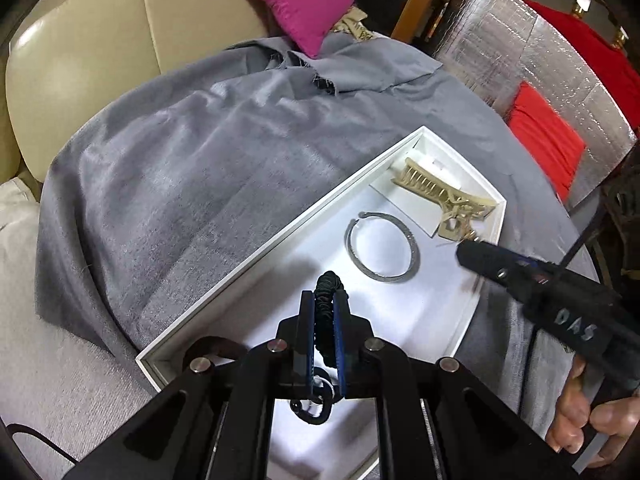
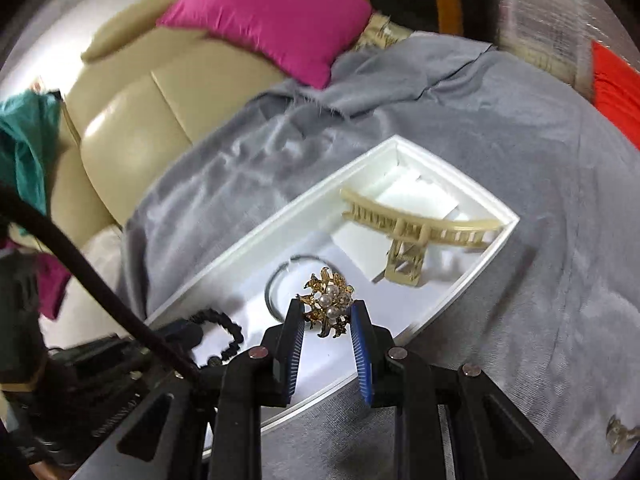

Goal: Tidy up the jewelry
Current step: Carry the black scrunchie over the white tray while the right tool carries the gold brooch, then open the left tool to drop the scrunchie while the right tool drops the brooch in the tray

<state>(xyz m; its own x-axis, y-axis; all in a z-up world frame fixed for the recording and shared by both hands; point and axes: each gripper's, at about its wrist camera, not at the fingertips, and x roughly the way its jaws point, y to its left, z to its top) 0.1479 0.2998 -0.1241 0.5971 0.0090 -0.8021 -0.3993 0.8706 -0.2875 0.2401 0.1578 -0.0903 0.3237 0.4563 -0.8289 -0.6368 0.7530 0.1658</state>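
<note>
My left tongs [image 1: 325, 312] are pinched nearly closed on a black hair tie [image 1: 329, 300], holding it just over the near end of the white tray [image 1: 256, 248]. My right tongs [image 2: 326, 316] are clamped at a narrow gap on a gold brooch with pearls [image 2: 328, 304], hanging above the middle of the tray. A silver bangle [image 1: 382, 246] lies flat in the tray's middle, and a beige hair claw [image 1: 444, 196] sits at the far end.

The brooch worries me most. It is spiky and uneven, gripped only by its edges, so I judge it could twist out and drop onto the bangle, or tumble over the tray's near rim onto the grey cloth [image 1: 192, 152]. The hair tie is springy; letting go could make it cling to a pad or bounce out. My two tongs are close together and could bump over the tray.
</note>
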